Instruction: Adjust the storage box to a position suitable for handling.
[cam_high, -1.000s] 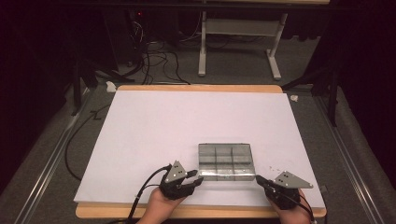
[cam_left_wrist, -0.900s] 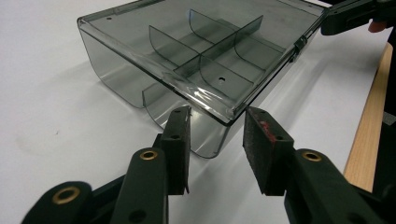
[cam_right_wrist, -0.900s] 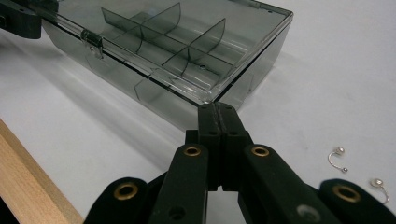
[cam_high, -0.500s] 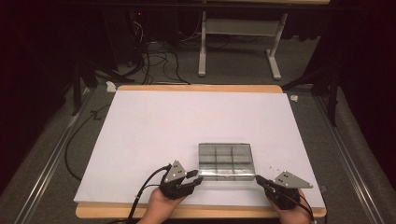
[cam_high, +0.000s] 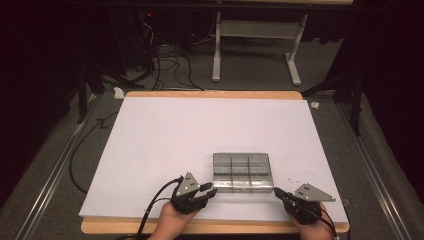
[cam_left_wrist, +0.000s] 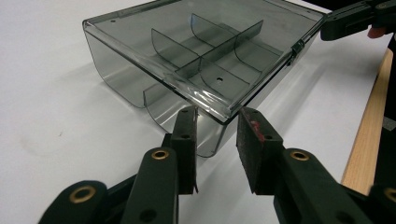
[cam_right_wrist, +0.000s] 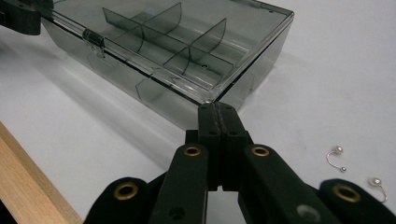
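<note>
No legible text, label, brand, number or sign anywhere.

Compartment box (cam_high: 242, 172) on white sheet (cam_high: 190, 135), toward near edge of tabletop (cam_high: 210, 94), right of centre. Left tongs (cam_high: 210, 191) at box's near-left corner, right tongs (cam_high: 278, 192) at its near-right corner. Two earrings (cam_right_wrist: 337, 158) on sheet just right of box, beside right tongs.
</note>
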